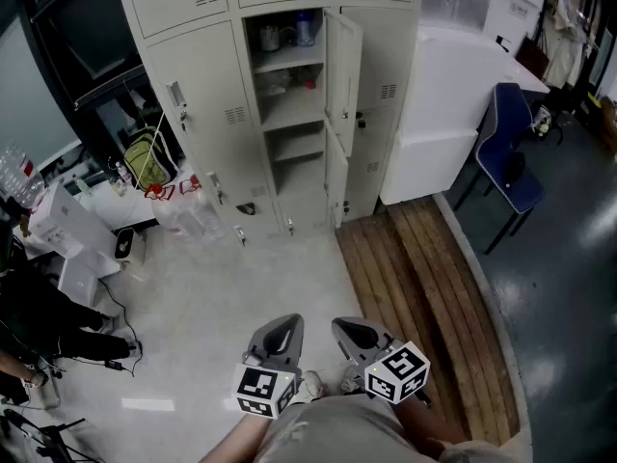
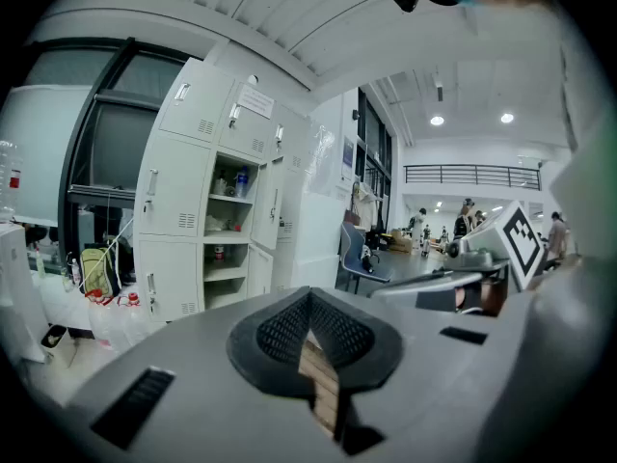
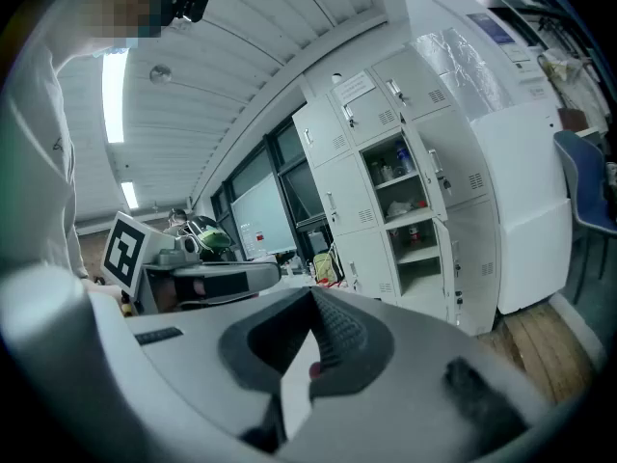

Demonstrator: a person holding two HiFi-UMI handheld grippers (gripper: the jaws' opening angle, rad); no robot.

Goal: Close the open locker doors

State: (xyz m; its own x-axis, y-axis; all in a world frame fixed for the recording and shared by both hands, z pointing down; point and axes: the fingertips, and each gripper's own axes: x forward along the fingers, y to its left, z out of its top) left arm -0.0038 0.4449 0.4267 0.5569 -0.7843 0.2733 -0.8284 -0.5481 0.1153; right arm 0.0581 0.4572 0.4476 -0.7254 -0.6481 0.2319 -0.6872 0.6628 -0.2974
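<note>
L gripper (image 1: 287, 322), R gripper (image 1: 341, 326) jaws together, empty; open upper locker (image 1: 289, 62) holds bottle (image 1: 305, 28).

I'm holding my left gripper (image 1: 279, 334) and right gripper (image 1: 355, 337) low and close to the body, side by side and just apart, both pointing forward. The left marker cube (image 1: 262, 390) and right marker cube (image 1: 397, 371) sit at their rear ends, nearest me. On the left, the jaws are pressed together at the tips with nothing between them. The right jaws meet the same way, also empty. My left forearm (image 1: 234, 440) and right forearm (image 1: 441, 436) run back from them.
</note>
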